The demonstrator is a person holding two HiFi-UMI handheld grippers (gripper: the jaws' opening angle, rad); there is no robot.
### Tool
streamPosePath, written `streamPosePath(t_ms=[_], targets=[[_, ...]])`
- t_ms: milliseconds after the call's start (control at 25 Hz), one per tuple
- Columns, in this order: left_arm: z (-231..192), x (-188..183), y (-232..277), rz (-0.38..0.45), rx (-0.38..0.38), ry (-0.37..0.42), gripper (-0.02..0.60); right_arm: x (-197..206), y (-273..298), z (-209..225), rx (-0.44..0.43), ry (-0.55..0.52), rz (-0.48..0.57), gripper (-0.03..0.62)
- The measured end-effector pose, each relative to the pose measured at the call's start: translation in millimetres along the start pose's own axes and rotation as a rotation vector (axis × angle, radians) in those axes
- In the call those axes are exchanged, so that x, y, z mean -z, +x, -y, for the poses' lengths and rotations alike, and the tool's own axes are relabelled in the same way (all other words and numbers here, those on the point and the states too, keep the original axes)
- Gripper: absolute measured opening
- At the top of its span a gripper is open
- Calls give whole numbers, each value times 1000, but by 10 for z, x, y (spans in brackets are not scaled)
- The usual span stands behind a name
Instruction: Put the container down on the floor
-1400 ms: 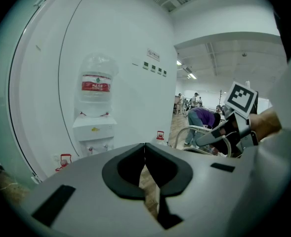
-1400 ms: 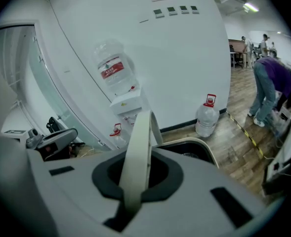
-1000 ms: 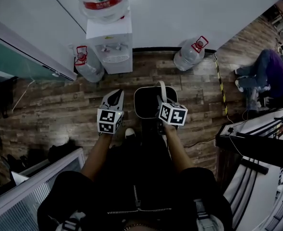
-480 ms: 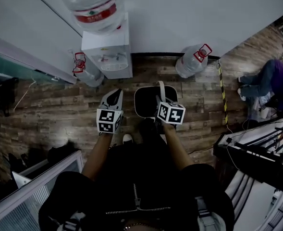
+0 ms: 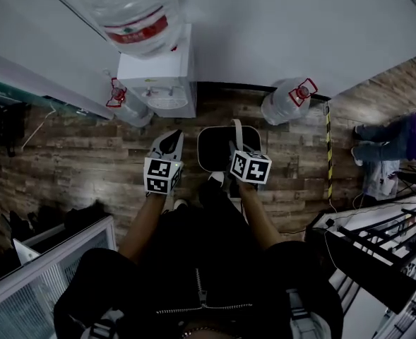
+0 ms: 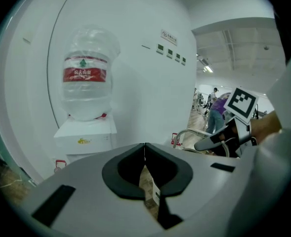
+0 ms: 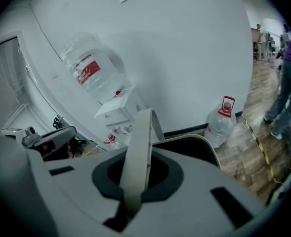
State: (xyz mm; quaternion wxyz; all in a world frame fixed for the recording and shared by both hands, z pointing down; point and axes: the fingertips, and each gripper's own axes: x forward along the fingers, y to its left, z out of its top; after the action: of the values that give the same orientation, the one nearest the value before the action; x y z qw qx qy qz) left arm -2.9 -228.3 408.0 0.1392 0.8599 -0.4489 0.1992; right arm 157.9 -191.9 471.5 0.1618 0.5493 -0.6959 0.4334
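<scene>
Upper left of the head view: white water dispenser (image 5: 158, 83) against a white wall (image 5: 278, 27), capped by an upturned water bottle (image 5: 133, 13) with a red label. On the wood-plank floor (image 5: 73, 161), one spare water jug (image 5: 126, 106) just left of the dispenser, another jug (image 5: 285, 102) at upper right. Beside that, a yellow-and-black tape strip (image 5: 328, 147); at the right edge, a person (image 5: 398, 136) in purple top and jeans. Lower left, a glass partition (image 5: 38, 274).

Black container (image 5: 222, 150), cream handle (image 7: 138, 152) (red-capped clear bottle (image 5: 285, 103))
</scene>
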Motion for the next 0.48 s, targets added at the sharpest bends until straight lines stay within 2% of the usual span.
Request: streamPosePath(t_ms=[480], targets=[[126,8,334,-42,-7,-2,15,-256,176,413,-5,15,-29,12]])
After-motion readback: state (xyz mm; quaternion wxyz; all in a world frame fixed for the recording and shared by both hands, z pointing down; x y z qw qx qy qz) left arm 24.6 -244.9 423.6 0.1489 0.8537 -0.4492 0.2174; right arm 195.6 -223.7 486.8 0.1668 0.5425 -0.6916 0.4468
